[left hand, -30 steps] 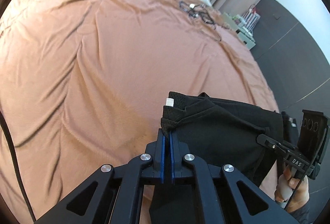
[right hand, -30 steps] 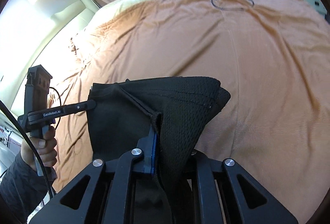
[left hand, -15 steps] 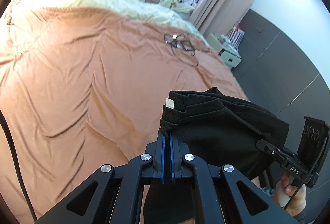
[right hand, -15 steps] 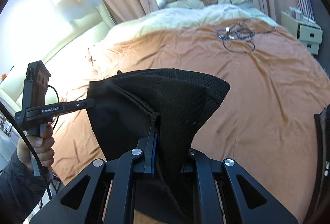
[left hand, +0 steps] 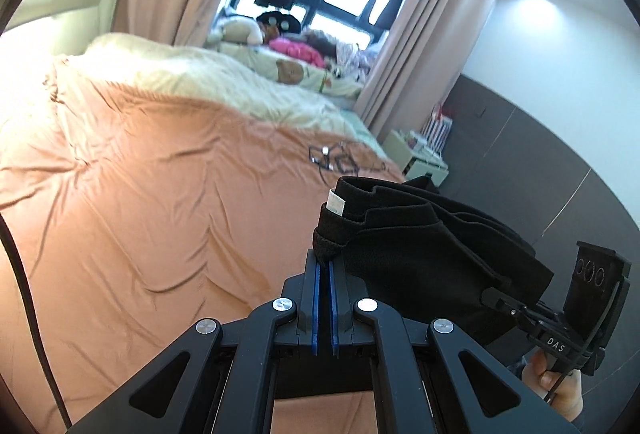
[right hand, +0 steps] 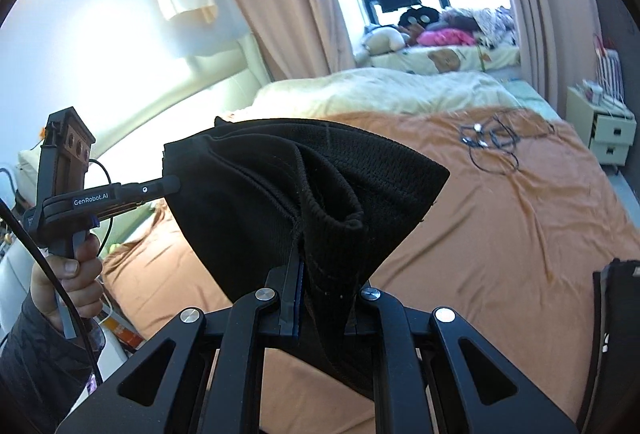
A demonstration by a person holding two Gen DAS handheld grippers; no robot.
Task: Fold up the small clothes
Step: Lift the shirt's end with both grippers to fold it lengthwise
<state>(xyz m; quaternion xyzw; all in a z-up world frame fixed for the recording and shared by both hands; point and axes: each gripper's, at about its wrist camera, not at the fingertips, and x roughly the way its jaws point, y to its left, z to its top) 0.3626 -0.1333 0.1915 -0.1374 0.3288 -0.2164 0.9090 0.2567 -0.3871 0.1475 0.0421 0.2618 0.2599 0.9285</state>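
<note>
White lettering "GenRobot.AI" on the side of the left gripper [right hand: 170, 188] body, seen from the right wrist view, white lettering "DAS" on the side of the right gripper [left hand: 490, 300] body, seen from the left wrist view, no other text legible

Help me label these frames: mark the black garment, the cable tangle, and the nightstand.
garment [right hand: 248, 194], right wrist view, its stretched middle.
cables [right hand: 494, 142], right wrist view, centre of tangle.
nightstand [right hand: 608, 132], right wrist view, its drawer front.
</note>
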